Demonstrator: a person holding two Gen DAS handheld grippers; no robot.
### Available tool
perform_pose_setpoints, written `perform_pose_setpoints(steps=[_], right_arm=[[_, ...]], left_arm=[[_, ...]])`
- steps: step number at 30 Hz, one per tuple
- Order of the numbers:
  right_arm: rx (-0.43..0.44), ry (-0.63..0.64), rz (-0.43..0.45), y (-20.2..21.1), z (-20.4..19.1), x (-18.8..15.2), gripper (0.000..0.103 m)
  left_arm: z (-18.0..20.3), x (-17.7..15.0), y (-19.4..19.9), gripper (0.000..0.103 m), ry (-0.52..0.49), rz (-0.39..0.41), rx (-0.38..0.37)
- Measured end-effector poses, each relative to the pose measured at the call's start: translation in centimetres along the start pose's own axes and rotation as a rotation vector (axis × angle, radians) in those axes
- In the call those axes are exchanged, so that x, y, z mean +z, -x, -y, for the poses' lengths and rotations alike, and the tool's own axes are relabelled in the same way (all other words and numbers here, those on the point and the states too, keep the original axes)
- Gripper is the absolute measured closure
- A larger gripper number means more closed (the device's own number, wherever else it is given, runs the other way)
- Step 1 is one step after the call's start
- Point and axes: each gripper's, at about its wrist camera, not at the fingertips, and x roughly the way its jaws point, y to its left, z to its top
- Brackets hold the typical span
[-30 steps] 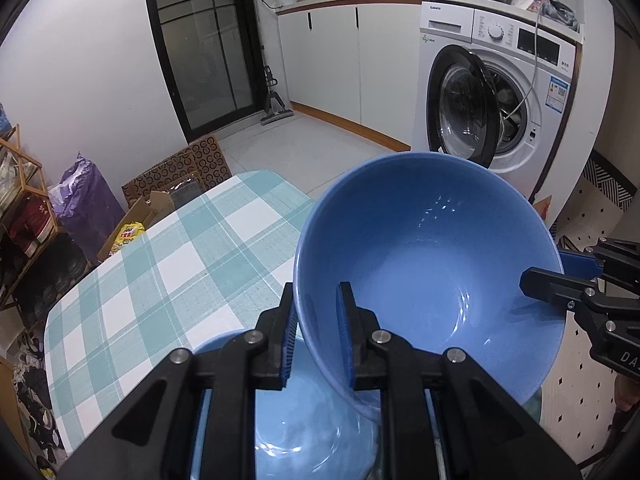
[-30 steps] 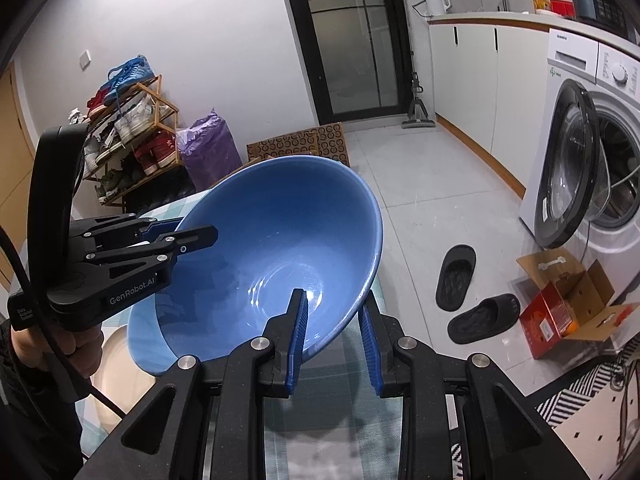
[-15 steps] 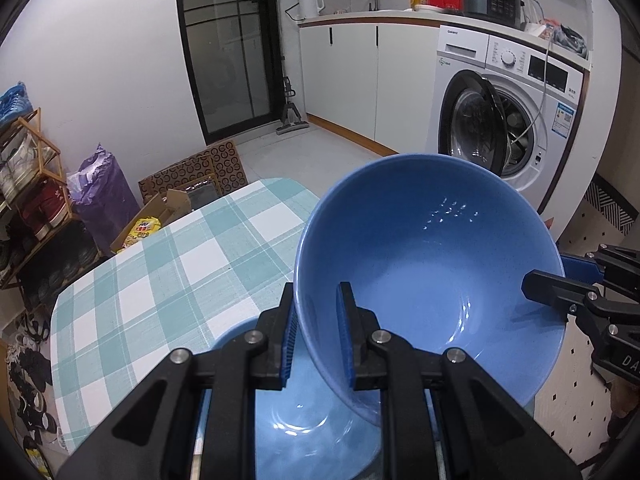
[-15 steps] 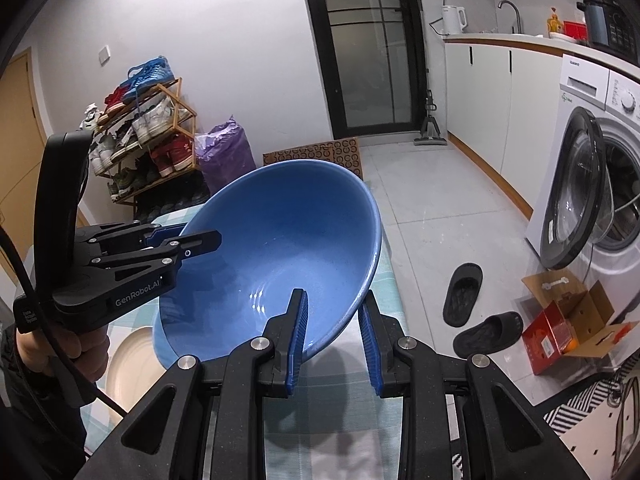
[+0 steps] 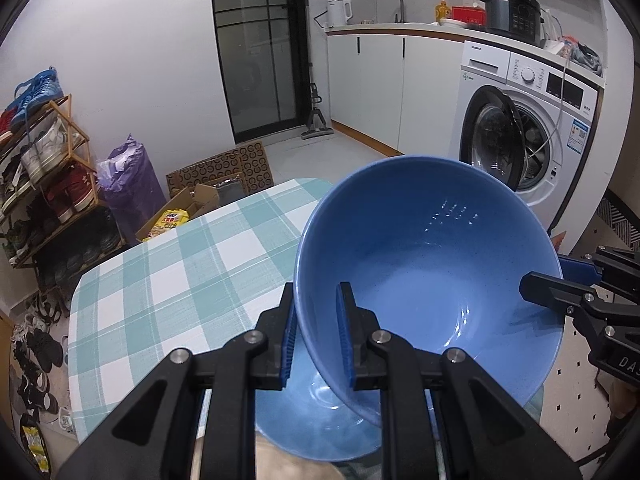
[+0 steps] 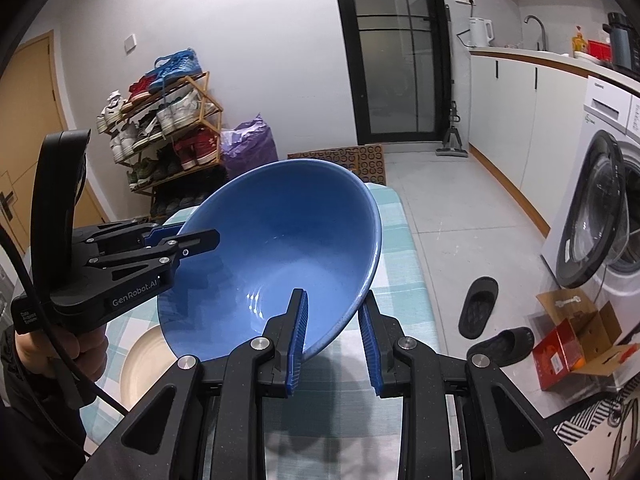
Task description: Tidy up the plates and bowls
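Even indoor light, sharp focus, fisheye-bent edges, dark corners.

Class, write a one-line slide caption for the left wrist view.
Both grippers, left and right, lift a blue bowl by opposite rims above a second blue bowl on the checked table.

We see a glossy glazed blue bowl (image 5: 432,264), ridged blue pads (image 6: 299,336) on matt black plastic, and checked cloth (image 5: 168,272) beneath.

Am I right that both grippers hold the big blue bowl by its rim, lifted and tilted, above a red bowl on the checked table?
Not quite: the bowl beneath is blue, not red, as the left wrist view shows. The left gripper and right gripper do clamp the big blue bowl by its rim over the checked table.
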Motion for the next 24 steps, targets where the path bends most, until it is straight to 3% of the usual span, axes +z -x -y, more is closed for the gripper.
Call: perform_pose_setpoints(steps=[24], right_arm=[[0.078,0.070,-0.048,-4.6,-4.7,0.2,0.077]], left_arm=[[-4.5,-3.0,1.0,0.086,0.074,-0.010,0.071]])
